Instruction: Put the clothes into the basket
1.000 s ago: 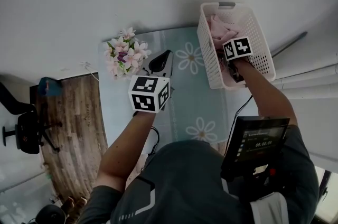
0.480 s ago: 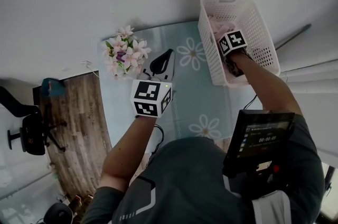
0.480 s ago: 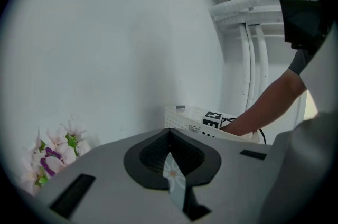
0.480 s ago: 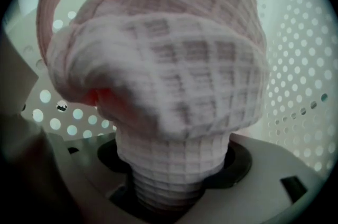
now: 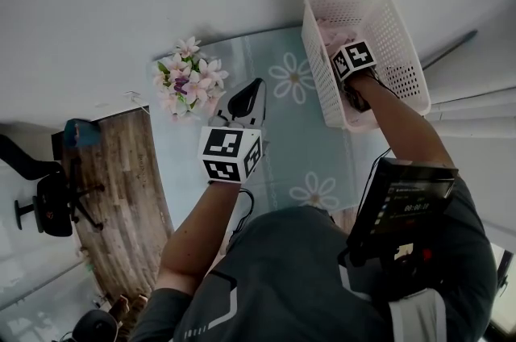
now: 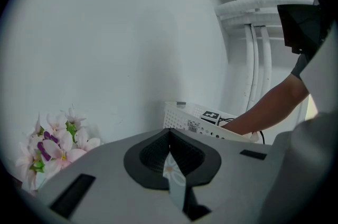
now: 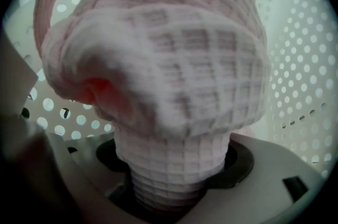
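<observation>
Down deeper in the basket (image 5: 397,38) than a second ago. Opening the right gripper (image 7: 170,191) jaws now, pink cloth (image 7: 174,59) bunched between them, pinched at its neck. Nearly delivered. On the left gripper (image 5: 249,93): clenched, empty.

The person wears a dark grey T-shirt (image 5: 282,276) with short sleeves (image 5: 157,306) and thin white angular lines (image 5: 222,304) on the front. A black box (image 5: 379,239) with a lit screen (image 5: 407,203) and a red button (image 5: 427,254) sits at the chest, above a white strap (image 5: 415,316). A black cable (image 5: 369,171) runs beside the right forearm. The left gripper (image 5: 255,86) has a light grey shell, black ribbed pads (image 6: 150,157) and a white cube (image 5: 230,155) bearing black square markers.
</observation>
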Demonstrator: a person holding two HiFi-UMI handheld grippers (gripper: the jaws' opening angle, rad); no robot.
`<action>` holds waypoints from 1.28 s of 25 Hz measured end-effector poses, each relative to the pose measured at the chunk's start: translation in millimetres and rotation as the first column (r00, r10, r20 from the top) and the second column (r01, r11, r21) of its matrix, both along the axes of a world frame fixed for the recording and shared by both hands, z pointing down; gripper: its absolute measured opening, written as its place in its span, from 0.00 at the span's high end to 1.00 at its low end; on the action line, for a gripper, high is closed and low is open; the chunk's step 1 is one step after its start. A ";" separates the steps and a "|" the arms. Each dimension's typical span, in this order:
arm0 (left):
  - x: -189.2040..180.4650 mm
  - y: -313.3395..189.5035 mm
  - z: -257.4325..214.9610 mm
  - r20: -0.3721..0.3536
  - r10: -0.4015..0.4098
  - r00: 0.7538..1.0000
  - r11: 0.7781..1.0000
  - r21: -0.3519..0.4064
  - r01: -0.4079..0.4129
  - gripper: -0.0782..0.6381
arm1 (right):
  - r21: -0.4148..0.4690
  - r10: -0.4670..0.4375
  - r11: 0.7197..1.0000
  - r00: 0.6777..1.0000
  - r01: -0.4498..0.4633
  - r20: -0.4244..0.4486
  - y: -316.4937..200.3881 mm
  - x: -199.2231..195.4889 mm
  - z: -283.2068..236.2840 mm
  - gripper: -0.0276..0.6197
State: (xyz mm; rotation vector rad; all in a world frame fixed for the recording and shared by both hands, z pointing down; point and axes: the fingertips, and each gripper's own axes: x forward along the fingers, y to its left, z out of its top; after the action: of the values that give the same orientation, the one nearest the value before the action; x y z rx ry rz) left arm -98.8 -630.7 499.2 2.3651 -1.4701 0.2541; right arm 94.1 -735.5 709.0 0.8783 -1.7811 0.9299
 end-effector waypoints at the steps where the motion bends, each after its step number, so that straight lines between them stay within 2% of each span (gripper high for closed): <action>1: 0.4 1.6 0.5 0.001 0.001 1.000 1.000 -0.003 -0.001 0.88 | 0.000 -0.002 1.000 1.000 0.002 0.002 -0.5 -0.2 0.1 0.39; 6: -2.1 11.6 0.7 0.015 0.000 1.000 1.000 -0.010 0.000 0.88 | -0.007 -0.009 1.000 1.000 0.010 0.014 -3.0 -0.8 0.6 0.38; 10: -15.5 20.9 -12.6 0.037 -0.065 0.997 0.997 0.037 0.064 0.88 | -0.006 0.000 1.000 1.000 0.000 0.004 -1.1 2.3 -0.9 0.37; 15: -21.6 36.0 -27.1 -0.009 -0.063 0.998 0.997 0.043 0.063 0.88 | -0.004 0.026 1.000 1.000 -0.026 -0.001 0.3 7.8 -13.9 0.32; 19: -19.9 50.7 -34.5 -0.019 -0.064 0.998 0.997 0.046 0.065 0.88 | 0.103 0.032 0.994 0.999 -0.032 -0.001 -2.7 16.1 -52.0 0.31; 22: -16.4 62.4 -40.2 -0.012 -0.069 0.998 0.996 0.058 0.069 0.88 | 0.163 0.042 0.985 0.997 -0.052 0.066 -2.6 15.5 -89.7 0.31; 25: -6.5 69.7 -52.4 0.030 -0.059 0.998 0.994 0.093 0.056 0.88 | 0.233 0.036 0.970 0.992 -0.064 0.120 -0.5 16.1 -131.2 0.31; 28: 2.4 76.3 -69.4 0.055 -0.063 0.997 0.990 0.128 0.055 0.88 | 0.318 0.029 0.944 0.984 -0.084 0.175 4.5 17.0 -177.2 0.31; 32: 16.9 94.5 -91.4 0.042 -0.066 0.997 0.985 0.162 0.059 0.88 | 0.442 -0.005 0.891 0.969 -0.107 0.245 24.3 22.5 -243.8 0.31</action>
State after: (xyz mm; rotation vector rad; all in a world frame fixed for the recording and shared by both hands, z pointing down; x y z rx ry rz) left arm -81.9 -536.1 407.9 2.4477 -1.6406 0.1835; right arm 116.6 -711.1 465.2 1.1468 -2.2485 0.6806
